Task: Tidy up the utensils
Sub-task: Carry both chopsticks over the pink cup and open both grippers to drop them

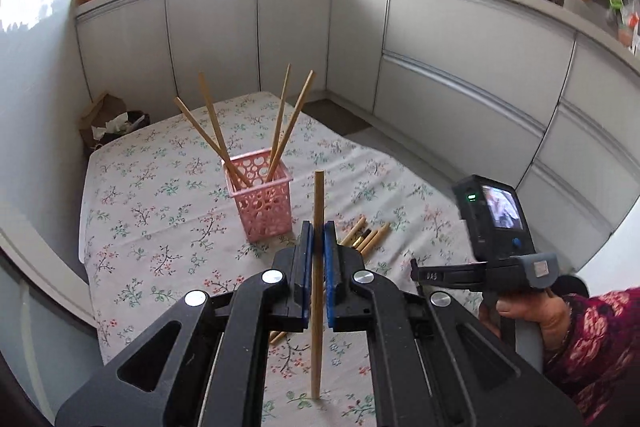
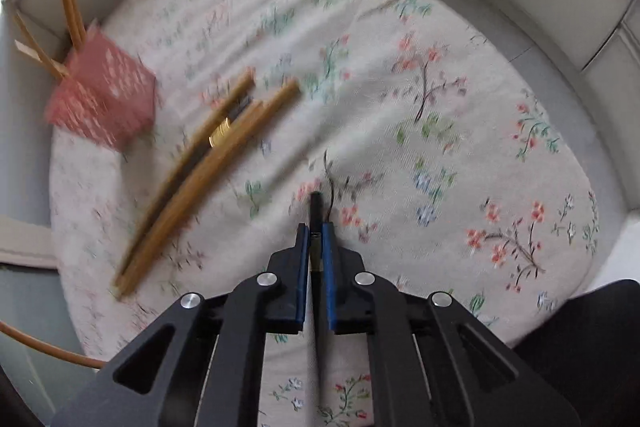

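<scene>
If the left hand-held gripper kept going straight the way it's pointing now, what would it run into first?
Probably the pink basket. The left hand-held gripper, shut on a wooden chopstick, aims down toward the floral tablecloth, with the basket just left of its line. Depth is unclear, so it could meet the cloth beside the basket instead.

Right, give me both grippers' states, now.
Left gripper: shut on a wooden chopstick.
Right gripper: shut on a dark chopstick.
</scene>
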A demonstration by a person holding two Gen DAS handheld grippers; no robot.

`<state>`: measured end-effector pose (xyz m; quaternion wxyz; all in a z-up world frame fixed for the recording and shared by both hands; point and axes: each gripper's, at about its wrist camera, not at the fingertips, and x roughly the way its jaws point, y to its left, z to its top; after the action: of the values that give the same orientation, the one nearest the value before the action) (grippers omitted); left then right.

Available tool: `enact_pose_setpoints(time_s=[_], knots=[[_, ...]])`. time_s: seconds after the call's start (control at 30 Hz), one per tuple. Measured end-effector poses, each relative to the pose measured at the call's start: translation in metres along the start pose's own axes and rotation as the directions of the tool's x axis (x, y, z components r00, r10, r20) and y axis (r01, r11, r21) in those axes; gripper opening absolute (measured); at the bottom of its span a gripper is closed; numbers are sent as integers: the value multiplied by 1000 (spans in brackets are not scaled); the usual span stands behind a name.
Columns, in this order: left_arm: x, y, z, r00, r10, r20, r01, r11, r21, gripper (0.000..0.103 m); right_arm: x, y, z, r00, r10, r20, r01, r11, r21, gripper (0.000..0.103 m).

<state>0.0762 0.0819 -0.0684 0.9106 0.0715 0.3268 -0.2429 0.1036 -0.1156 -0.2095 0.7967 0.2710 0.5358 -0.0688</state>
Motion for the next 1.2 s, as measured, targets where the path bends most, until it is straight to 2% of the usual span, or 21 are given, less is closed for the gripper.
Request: enact_pose_setpoints(time_s=[0.07,0.13,0.23,0.33,0.43,0.57,0.77,1.03,1.1,1.2], knots=[[-6,1,3,1000,-13,28,14,999,-28,5,-25,1,0,993,41,114,-36,998,-45,7],[-12,1,7,998,-19,57,22,998,-55,5,-56,3,-3,967,91,237,-65,991,-117,7],[-21,-1,14,995,-26,94,35,996,-87,5,-100,8,-6,905,159,395,-66,969,-240,7],[-28,-5,20,992,-32,120,45,994,-105,5,-128,14,-5,863,209,460,-59,946,-319,7],[-36,-7,31,989,-28,144,45,992,-117,5,-149,19,-5,837,239,492,-54,931,-360,7],[-43,-9,51,987,1,160,16,994,-104,5,-168,28,10,825,274,493,-78,921,-381,7],[-55,0,84,979,50,197,-30,994,-101,5,-198,44,35,791,322,520,-120,916,-384,7],[-53,25,134,952,124,282,-92,988,-123,5,-227,78,58,725,386,571,-132,891,-435,7],[-44,32,143,945,148,292,-113,985,-134,5,-228,83,62,718,395,574,-134,886,-443,7],[-28,39,151,939,175,295,-138,980,-141,5,-224,89,68,720,398,568,-140,885,-444,7]])
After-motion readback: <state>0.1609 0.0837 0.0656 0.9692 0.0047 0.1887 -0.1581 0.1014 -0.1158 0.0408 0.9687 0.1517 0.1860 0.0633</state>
